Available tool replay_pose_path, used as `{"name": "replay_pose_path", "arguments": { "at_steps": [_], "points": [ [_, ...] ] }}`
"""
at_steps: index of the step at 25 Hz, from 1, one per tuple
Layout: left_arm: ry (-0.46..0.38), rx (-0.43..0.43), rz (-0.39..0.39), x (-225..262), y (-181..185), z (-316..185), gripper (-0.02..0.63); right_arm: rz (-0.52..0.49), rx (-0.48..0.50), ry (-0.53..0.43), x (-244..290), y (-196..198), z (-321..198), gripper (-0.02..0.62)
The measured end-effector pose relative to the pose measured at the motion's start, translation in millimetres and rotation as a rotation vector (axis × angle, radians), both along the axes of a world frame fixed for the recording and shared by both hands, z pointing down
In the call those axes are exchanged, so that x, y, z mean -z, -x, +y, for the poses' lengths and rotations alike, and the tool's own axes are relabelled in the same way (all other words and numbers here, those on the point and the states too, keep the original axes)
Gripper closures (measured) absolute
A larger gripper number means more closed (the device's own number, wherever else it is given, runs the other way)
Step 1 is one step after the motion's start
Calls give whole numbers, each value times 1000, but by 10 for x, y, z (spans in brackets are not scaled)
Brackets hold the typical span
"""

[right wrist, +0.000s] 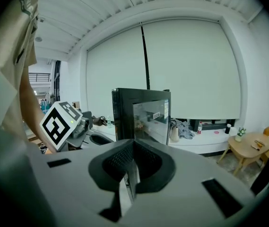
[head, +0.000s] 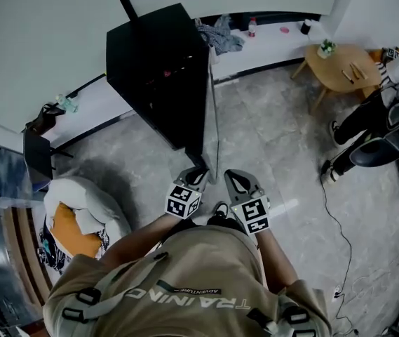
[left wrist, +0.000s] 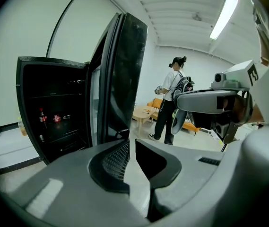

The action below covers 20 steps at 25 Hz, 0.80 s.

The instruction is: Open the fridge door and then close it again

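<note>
here, left edge: a soft white beanbag [head: 80, 202] with an orange cushion lies on the grey stone-patterned floor [head: 269, 146], well apart from the fridge.
fridge: a tall black fridge [head: 158, 69] stands at the far middle of the room, close to the pale wall. its dark inside is open to the left gripper view.
shelves: a small red-capped bottle [left wrist: 42, 118] stands on a low shelf inside, with a small red can just beside it.
door: the fridge's dark-framed glass door [head: 213, 111] stands wide open, reaching out from the fridge's right side toward the person. in the head view it shows edge-on as a thin line, and its near end falls between the two grippers' tips. whether either gripper touches it cannot be told.
left gripper: the grey two-jaw left gripper [left wrist: 130, 143] is held low in front of the person's tan shirt, just left of the door's near end. its jaws stand narrowly apart, with only floor showing between them.
right gripper: the grey two-jaw right gripper [right wrist: 133, 143] sits just beside the left one, right of the door's near end. its jaws are drawn to a thin slit, and the pale strip showing in it is too slim to name.
table: a light round wooden table [head: 339, 65] stands far right with small things on top.
other person: a second person [head: 374, 132] in dark trousers stands at the right, just near of the table.
</note>
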<state>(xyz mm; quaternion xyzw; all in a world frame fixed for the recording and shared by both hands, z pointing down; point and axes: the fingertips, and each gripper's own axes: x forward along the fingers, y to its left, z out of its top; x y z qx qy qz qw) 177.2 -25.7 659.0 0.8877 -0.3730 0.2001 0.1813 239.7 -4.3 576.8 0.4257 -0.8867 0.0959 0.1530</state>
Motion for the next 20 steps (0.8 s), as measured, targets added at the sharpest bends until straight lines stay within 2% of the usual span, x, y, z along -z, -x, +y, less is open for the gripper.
{"name": "replay_pose_path", "arguments": {
  "at_steps": [7,11,20],
  "points": [
    [6,-71,24,34,-433,34,567,8,-84,-2,-10,-272,12,591],
    [17,-81,50,42,-635,32,574,8,-117,2,-39,-427,68,591],
    [10,-163,32,24,-813,44,593,12,-165,13,-56,-569,176,591]
  ]
}}
